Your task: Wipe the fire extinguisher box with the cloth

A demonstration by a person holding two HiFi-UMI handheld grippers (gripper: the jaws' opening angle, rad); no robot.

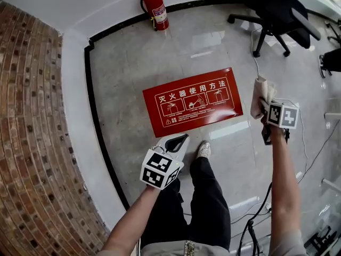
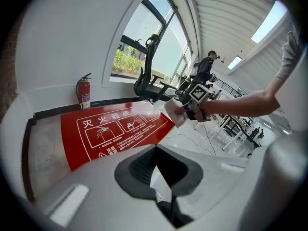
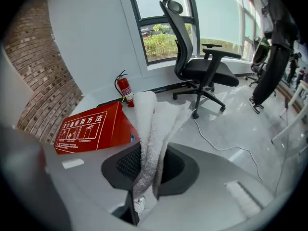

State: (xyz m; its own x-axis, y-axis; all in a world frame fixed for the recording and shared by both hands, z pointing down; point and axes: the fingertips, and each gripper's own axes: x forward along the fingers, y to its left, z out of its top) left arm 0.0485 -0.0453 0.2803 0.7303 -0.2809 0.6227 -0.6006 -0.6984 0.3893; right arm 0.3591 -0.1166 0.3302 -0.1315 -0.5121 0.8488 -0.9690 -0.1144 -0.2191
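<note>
Shiny grey tile floor (image 1: 133, 63), flat red fire extinguisher box (image 3: 91, 126) just beyond the jaws. Right gripper (image 3: 148, 165) clamps the fluffy white cloth (image 3: 150, 117), left gripper (image 2: 161, 165) is closed on nothing. The floppy cloth might slip out mid-wipe.

Ahead of the right claw (image 3: 144, 177), a black office chair (image 3: 207, 71) stands on glossy grey floor (image 3: 240, 124) below a bright window (image 3: 159, 37). A brick wall (image 3: 33, 57) rises to its left.
</note>
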